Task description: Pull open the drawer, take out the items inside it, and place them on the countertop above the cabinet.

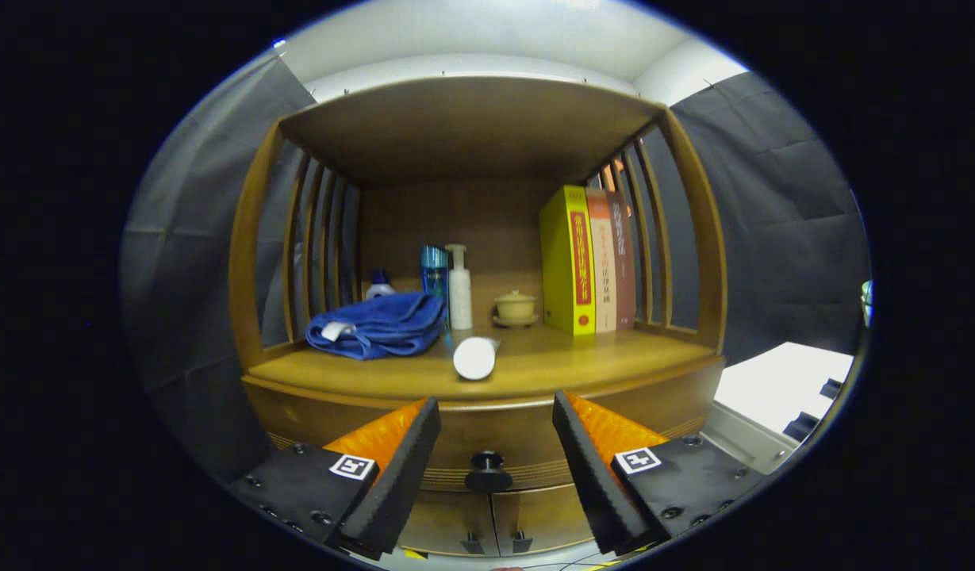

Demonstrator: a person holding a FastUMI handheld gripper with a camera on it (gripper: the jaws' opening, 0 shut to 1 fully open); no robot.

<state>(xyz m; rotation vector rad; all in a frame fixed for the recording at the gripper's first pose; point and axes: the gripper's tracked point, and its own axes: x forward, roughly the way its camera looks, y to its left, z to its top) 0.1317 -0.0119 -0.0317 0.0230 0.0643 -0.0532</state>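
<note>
A wooden cabinet stands ahead with its drawer [360, 424] closed under the countertop [582, 361]. The drawer's dark round knob [488, 470] sits between and a little beyond my fingers. My gripper [495, 428] is open, with nothing between the fingers, and does not touch the knob. On the countertop lie a folded blue towel [380, 325] at the left and a white tube [475, 358] lying near the front edge. What is inside the drawer is hidden.
At the back of the shelf stand a blue bottle [435, 277], a white pump bottle [458, 289], a small lidded cup [516, 307] and upright books [586, 262]. Two lower cabinet doors [495, 523] sit under the drawer. A white surface [781, 385] lies to the right.
</note>
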